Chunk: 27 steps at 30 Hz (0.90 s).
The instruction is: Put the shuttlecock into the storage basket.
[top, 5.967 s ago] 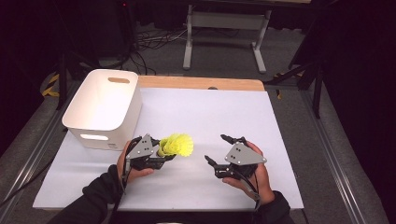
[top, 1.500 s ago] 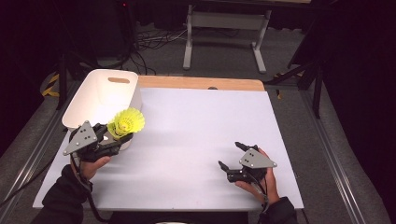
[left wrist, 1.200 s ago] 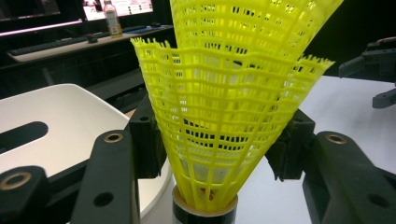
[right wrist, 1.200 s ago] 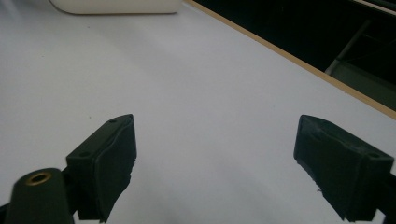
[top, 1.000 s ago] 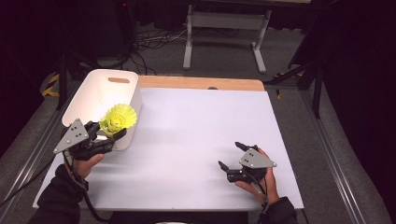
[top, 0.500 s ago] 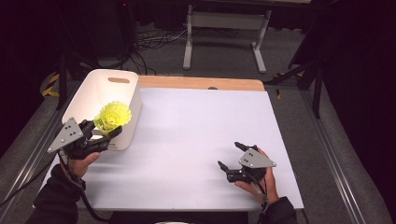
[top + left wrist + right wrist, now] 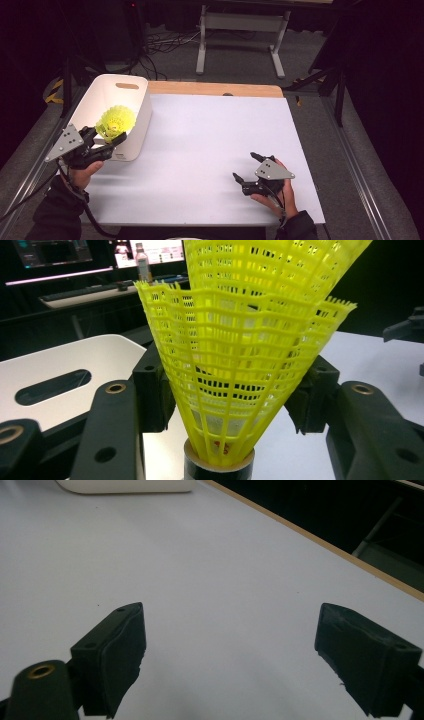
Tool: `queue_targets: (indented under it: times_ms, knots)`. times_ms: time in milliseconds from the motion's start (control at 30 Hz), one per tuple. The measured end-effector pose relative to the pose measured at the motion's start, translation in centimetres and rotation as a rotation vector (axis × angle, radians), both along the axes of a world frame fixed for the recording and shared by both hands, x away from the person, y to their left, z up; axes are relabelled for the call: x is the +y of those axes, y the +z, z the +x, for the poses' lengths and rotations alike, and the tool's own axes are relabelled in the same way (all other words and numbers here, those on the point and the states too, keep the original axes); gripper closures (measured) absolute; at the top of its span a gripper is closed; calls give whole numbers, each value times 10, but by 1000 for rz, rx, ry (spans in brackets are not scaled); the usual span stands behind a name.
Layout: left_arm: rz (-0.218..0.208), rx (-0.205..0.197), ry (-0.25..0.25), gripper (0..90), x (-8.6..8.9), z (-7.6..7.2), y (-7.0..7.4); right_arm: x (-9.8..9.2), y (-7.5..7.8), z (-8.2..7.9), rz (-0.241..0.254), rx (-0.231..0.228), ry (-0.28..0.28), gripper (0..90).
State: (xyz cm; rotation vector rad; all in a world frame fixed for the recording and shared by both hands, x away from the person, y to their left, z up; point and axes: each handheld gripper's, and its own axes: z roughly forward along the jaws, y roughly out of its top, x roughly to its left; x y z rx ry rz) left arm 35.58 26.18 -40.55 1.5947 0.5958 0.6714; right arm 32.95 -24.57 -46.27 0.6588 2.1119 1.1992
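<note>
A yellow plastic mesh shuttlecock (image 7: 116, 121) with a dark cork base hangs over the near end of the white bin (image 7: 142, 107). My left gripper (image 7: 107, 136) is shut on it. In the left gripper view both black pads press on the sides of the shuttlecock's (image 7: 240, 340) skirt, whose wide end points away from the camera, and the bin's rim with its handle slot (image 7: 55, 385) lies at the left. My right gripper (image 7: 246, 166) rests low at the table's front right, open. Nothing lies between its jaws (image 7: 230, 645) but the white sheet.
A white sheet (image 7: 210, 145) covers the table, with a wooden strip (image 7: 215, 89) along its far edge. The bin stands at the far left corner. A metal stand (image 7: 240, 30) and cables lie on the floor beyond. The bin's near wall (image 7: 125, 485) shows in the right gripper view.
My left gripper has carried the shuttlecock from the table's middle to the left and over the bin's near end. The right gripper has stayed in place.
</note>
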Motion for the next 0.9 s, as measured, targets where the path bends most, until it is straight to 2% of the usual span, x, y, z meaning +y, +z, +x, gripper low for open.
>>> queue_targets:
  times_ms: [67,200,300,367,567,700,900]
  knots:
    - [-3,-5,9,448,2,1,2,0,0,0,2,2,2,143]
    - [-24,14,18,410,4,5,5,1,-1,1,4,10,5,143]
    - [-37,22,26,414,5,7,6,0,-1,1,11,16,5,143]
    - [-29,31,23,439,6,9,7,0,-2,1,16,21,6,146]
    - [-24,48,38,437,9,16,12,1,-2,2,16,29,8,146]
    - [3,46,52,444,11,23,18,1,-3,2,17,33,9,146]
    - [14,34,78,438,15,31,32,1,-3,3,20,36,8,146]
